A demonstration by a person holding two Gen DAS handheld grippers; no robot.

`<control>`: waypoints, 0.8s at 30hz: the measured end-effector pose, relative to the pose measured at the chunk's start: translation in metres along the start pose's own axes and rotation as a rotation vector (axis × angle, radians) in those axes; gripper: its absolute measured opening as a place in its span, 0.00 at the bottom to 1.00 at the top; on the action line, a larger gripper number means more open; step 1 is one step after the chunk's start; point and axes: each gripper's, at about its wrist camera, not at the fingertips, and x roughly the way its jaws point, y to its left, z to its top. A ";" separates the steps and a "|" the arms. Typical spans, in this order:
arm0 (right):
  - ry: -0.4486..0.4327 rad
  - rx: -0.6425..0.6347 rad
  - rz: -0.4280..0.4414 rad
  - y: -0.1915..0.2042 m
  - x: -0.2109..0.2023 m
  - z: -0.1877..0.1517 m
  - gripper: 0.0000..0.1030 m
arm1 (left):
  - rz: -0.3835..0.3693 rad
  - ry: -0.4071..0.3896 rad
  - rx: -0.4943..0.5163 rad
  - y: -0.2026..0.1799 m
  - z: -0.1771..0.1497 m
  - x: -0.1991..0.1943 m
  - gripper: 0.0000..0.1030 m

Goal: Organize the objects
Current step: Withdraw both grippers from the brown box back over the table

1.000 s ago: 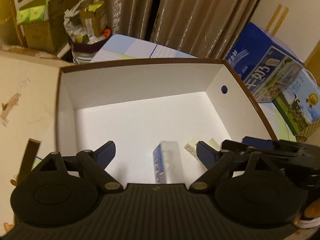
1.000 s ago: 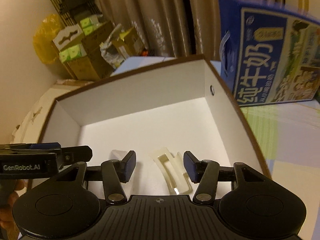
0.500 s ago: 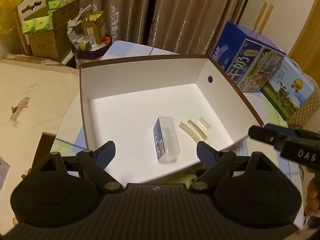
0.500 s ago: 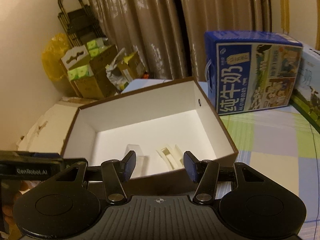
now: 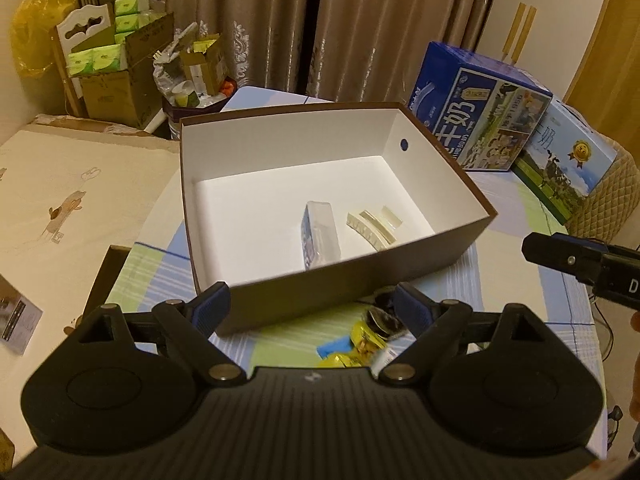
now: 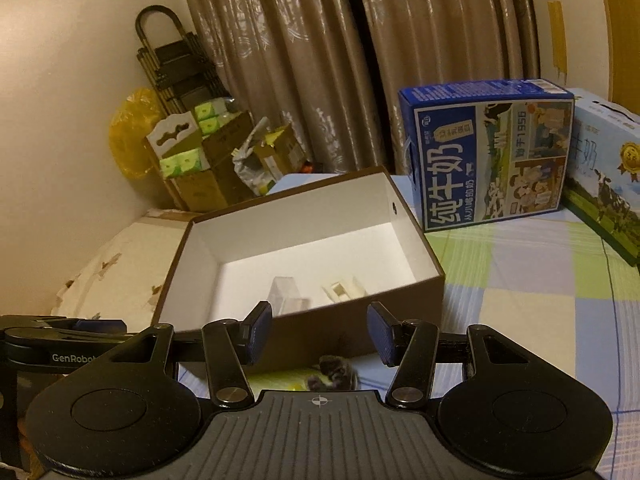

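Checked tablecloth (image 5: 520, 280) runs under both your grippers. Your left gripper (image 5: 310, 307) is spread wide and grasps nothing; just beneath and a little right of its fingertips lie the yellow wrappers (image 5: 360, 344) and a dark round piece (image 5: 386, 322), loose on the cloth. Your right gripper (image 6: 320, 334) is likewise released and empty, with only a dark scrap (image 6: 334, 368) showing below it. Straight beyond both fingertips stands the brown box (image 5: 340, 280), holding a clear packet (image 5: 320, 232) and a cream hair clip (image 5: 370, 226). I judge the left nearer the wrappers.
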 end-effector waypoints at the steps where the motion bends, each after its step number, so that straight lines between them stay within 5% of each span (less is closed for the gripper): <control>1: -0.003 0.001 0.001 -0.002 -0.005 -0.002 0.49 | 0.003 -0.003 0.001 -0.003 -0.003 -0.004 0.86; 24: 0.081 0.043 -0.028 -0.054 -0.075 -0.072 0.49 | 0.026 -0.005 0.030 -0.055 -0.070 -0.045 0.99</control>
